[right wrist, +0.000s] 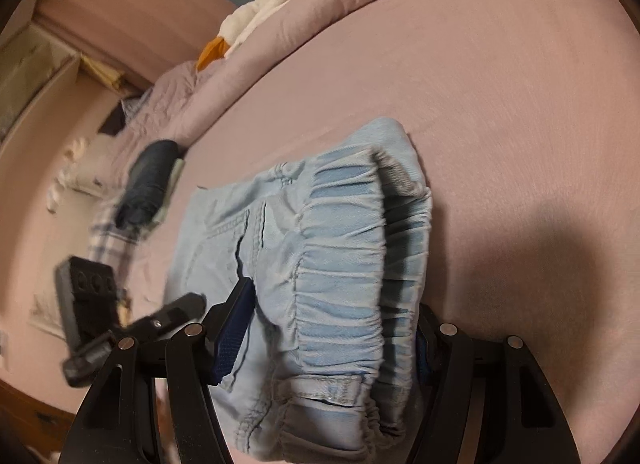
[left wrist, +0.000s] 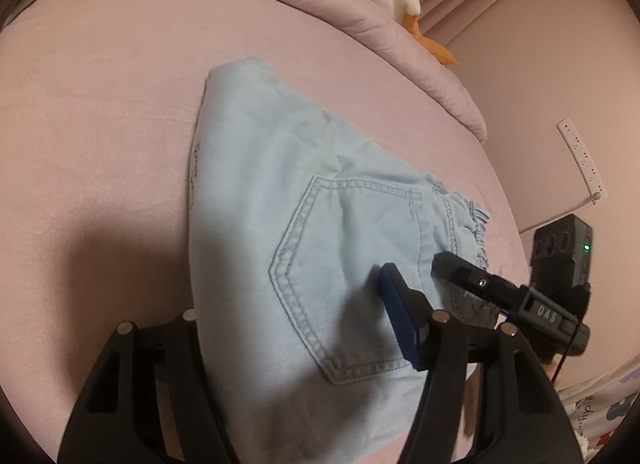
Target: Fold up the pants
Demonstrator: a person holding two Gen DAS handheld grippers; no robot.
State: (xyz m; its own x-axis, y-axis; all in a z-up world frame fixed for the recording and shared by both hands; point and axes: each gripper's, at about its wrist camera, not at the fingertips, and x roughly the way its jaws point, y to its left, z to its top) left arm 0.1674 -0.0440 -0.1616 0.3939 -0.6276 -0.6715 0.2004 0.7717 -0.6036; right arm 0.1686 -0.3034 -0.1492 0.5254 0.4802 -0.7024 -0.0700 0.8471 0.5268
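My left gripper (left wrist: 296, 328) has its jaws partly open, one on each side of the folded pants (left wrist: 304, 224). I can't tell if the pads press the cloth. The pants lie on the pink bed (left wrist: 100, 124), back pocket (left wrist: 344, 264) up. My right gripper (right wrist: 332, 328) also has its jaws partly open, with the bunched waistband (right wrist: 340, 264) between them. Its blue pad (right wrist: 234, 338) touches the cloth on one side. The other pad is hidden, so I can't tell if it grips.

Left gripper's (left wrist: 280, 336) left fingers hidden beneath pants (left wrist: 280, 204); room's left side blurred.
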